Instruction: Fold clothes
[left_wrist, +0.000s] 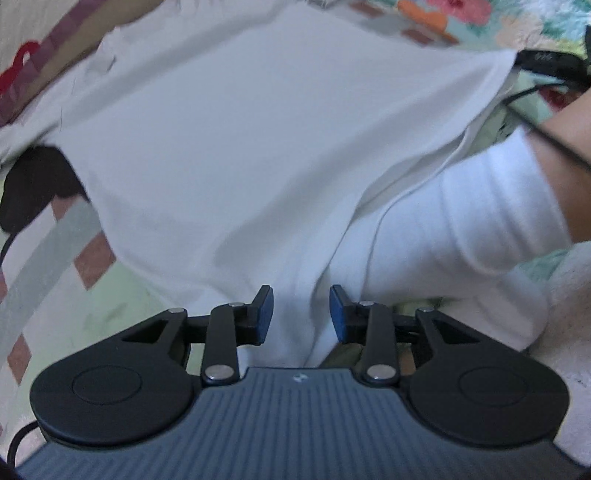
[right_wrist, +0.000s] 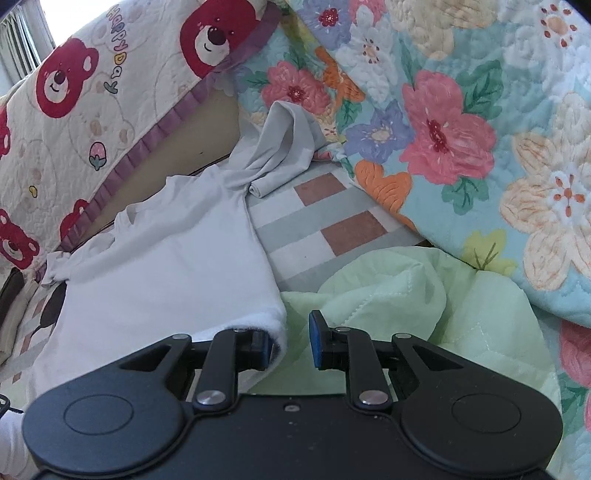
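A pale grey-white long-sleeved shirt (left_wrist: 236, 140) lies spread on a checked bedsheet (left_wrist: 40, 273). My left gripper (left_wrist: 301, 314) is open at the shirt's near edge, and a fold of the cloth runs between its blue-padded fingers (left_wrist: 265, 314). In the right wrist view the same shirt (right_wrist: 162, 258) stretches away to the left, with one sleeve (right_wrist: 284, 147) bunched up at the far end. My right gripper (right_wrist: 291, 343) is open at the shirt's near corner. The hem drapes over its left finger (right_wrist: 264, 349), and the right finger stands free.
A person's foot in a ribbed white sock (left_wrist: 461, 214) rests on the shirt's right edge. A black device with a cable (left_wrist: 546, 61) sits at the far right, and a dark object (left_wrist: 33, 184) at the left. A green blanket (right_wrist: 406, 314), a floral quilt (right_wrist: 443, 129) and a bear-print quilt (right_wrist: 74, 92) surround the sheet.
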